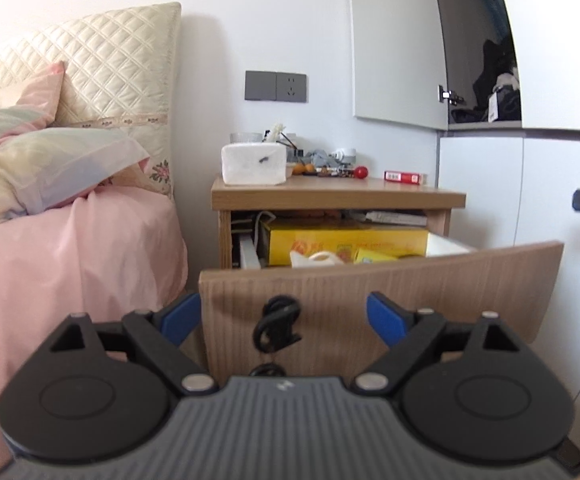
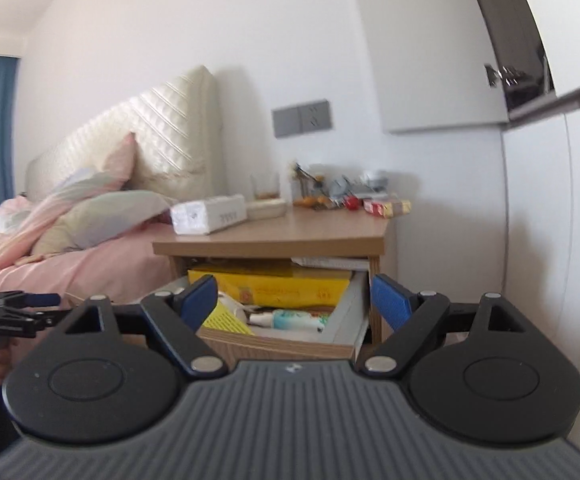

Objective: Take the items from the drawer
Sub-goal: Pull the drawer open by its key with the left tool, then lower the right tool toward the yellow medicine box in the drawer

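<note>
Bed (image 1: 70,240) w/ pink sheet fills the left side, pillows (image 1: 50,168) piled against a cream quilted headboard (image 1: 122,68). White wardrobe (image 1: 549,200) on the right, upper door ajar. Between them a wooden nightstand (image 1: 337,196), its drawer (image 1: 369,292) pulled out and tilting down toward the right in left wrist view, black handle (image 1: 276,322) at the front centre. Inside the drawer: big yellow box (image 2: 274,284) at the back, small tube (image 2: 290,319) lying nr the front, yellow packet (image 2: 224,318) beside it. On top of the nightstand: white tissue pack (image 1: 254,164), red box (image 1: 403,177), small clutter at the back. Left gripper (image 1: 284,316) spread wide, empty, just in front of the drawer face. Right gripper (image 2: 291,300) also wide, empty, above the open drawer, apart from its contents.
</note>
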Motion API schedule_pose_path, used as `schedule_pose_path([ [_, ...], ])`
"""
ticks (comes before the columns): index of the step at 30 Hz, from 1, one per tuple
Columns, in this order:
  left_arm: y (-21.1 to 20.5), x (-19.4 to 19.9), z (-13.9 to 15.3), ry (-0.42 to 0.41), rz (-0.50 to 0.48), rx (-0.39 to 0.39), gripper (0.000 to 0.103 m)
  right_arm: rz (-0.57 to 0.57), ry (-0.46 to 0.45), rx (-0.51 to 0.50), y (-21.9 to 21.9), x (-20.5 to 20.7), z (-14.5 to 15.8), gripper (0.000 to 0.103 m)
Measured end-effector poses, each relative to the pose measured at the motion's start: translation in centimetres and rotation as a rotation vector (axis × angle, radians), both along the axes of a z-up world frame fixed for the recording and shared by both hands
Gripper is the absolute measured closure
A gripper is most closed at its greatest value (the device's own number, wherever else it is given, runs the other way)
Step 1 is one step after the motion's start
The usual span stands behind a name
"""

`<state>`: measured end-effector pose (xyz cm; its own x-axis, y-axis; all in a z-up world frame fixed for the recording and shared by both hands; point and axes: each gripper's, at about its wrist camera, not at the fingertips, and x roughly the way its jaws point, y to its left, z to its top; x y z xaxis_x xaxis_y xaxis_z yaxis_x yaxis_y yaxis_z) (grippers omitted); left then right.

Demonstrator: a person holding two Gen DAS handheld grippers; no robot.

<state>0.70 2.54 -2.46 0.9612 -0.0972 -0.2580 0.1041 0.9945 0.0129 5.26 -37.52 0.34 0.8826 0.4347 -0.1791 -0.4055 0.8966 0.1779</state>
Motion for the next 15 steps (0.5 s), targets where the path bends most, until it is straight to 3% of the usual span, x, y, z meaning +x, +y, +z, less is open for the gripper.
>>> schedule_pose_path([
  [4,-1.5,-1.2,1.9,-0.007,0.011,0.006,0.012,-0.022,0.063,-0.005,2.4,-0.3,0.8,0.017],
  [8,-2.5,-2.8,4.1,-0.032,0.049,-0.065,0.012,-0.042,0.070,0.005,4.9,-1.4,1.6,0.017],
  [15,-4.3,-4.6,8.2,-0.073,0.044,-0.077,0.010,-0.042,0.091,0.034,8.6,-3.4,3.7,0.017],
])
